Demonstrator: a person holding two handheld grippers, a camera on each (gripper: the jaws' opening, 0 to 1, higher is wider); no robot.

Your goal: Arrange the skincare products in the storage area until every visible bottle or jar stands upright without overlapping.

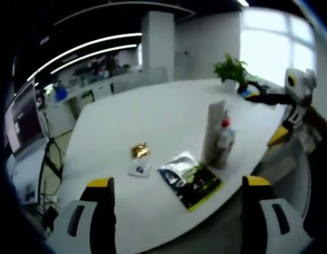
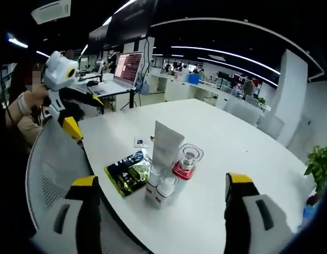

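**Bottles huddled at the table's edge, both grippers waiting**

My left gripper [image 1: 176, 211] and right gripper [image 2: 161, 217] both hung spread and empty short of the white table [image 2: 243, 159]. Nearest its edge, two small white bottles [image 2: 158, 189] stood touching, with the red-collared pump bottle [image 2: 184, 166] just beside them and the tall white tube [image 2: 166, 143] directly behind. All looked like light, smooth plastic, probably slippery and easy to topple; I judged a low grip on each body safest. A dark foil pouch [image 1: 191, 180] lay flat beside the cluster, crowding any sideways approach. Beyond it lay a small sachet [image 1: 139, 169] and a gold wrapper [image 1: 139, 150]; farthest stood a potted plant [image 1: 231, 69].
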